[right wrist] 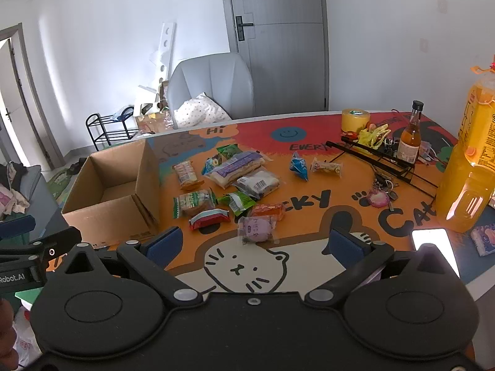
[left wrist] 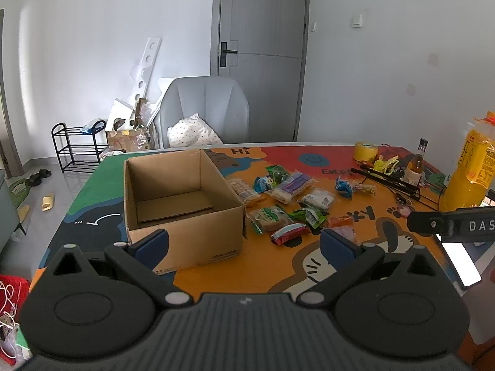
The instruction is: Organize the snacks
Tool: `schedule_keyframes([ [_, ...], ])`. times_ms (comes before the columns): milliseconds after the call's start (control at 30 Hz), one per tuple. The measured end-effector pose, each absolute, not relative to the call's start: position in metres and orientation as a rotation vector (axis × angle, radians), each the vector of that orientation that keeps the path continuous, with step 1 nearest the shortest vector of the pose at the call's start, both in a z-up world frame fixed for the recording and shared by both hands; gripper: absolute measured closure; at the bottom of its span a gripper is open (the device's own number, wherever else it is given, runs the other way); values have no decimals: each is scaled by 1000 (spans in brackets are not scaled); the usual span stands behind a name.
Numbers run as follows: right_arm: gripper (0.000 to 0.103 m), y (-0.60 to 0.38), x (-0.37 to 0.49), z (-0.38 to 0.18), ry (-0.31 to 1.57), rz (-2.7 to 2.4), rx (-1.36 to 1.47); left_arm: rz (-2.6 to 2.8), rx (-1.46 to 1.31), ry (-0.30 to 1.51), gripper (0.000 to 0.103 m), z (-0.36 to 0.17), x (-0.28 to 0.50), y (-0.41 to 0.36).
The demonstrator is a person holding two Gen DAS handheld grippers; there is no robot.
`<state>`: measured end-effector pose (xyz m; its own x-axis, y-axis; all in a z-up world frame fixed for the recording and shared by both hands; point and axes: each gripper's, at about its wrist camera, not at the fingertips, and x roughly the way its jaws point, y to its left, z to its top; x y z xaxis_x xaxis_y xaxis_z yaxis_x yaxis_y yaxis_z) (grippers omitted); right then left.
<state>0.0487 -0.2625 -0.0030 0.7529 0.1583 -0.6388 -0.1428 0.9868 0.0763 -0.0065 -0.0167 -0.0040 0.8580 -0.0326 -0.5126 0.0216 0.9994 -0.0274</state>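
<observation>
Hovering over loose snacks [right wrist: 229, 185] on the counter [right wrist: 309, 216], beside the empty cardboard box [right wrist: 114, 191].
Packets look light, soft and crinkly; pinch a sealed edge, likely the purple packet [right wrist: 257, 229]. Left tongs [left wrist: 244, 241] and right tongs [right wrist: 255, 242] hang low, wide open, holding nothing.

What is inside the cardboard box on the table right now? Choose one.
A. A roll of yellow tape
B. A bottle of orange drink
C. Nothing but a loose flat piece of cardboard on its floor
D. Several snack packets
C. The left wrist view looks down into the open cardboard box and shows only a flat cardboard sheet on its floor; the snack packets all lie on the table beside it.
</observation>
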Motion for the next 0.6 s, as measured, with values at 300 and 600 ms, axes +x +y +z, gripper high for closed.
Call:
schedule_keyframes([
  [300,0,-261,47,-4,702,162,24,-27,-21,535,0,-3,-8,-17],
  [600,0,-260,47,-5,707,162,23,-26,-18,532,0,-1,-8,-17],
])
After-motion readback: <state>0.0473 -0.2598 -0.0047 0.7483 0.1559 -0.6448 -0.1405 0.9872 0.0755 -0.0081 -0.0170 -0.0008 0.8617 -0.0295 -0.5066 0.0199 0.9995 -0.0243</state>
